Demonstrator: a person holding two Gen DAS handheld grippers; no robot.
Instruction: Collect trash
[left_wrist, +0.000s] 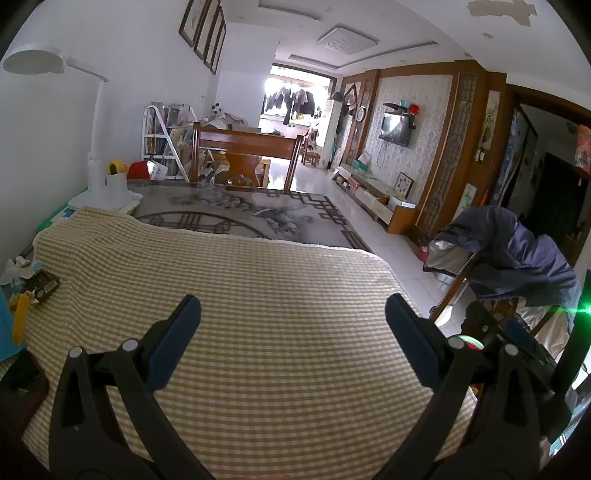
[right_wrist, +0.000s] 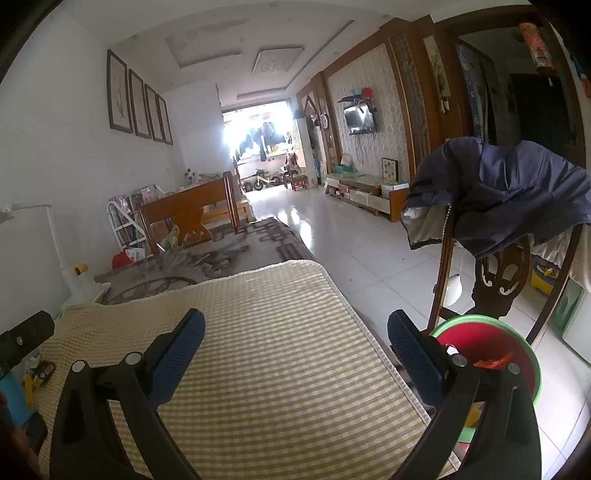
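My left gripper (left_wrist: 293, 314) is open and empty above the checked yellow-and-white cloth (left_wrist: 258, 295) on the table. A pile of trash lies at the cloth's far left: crumpled white paper (left_wrist: 18, 267), a dark wrapper (left_wrist: 44, 286) and a yellow stick-like piece (left_wrist: 20, 321). My right gripper (right_wrist: 295, 328) is open and empty over the cloth's right part (right_wrist: 258, 350). A green bin with a red liner (right_wrist: 487, 343) stands on the floor right of the table, holding a red scrap (right_wrist: 493, 362). The dark wrapper (right_wrist: 42, 371) also shows at the right wrist view's far left.
A wooden chair draped with a blue jacket (right_wrist: 509, 192) stands just behind the bin. A white desk lamp (left_wrist: 94, 147) and a white cup (left_wrist: 116, 181) stand at the table's back left. A dark phone (left_wrist: 22, 373) lies near the left edge. A tiled floor (right_wrist: 351, 240) runs right of the table.
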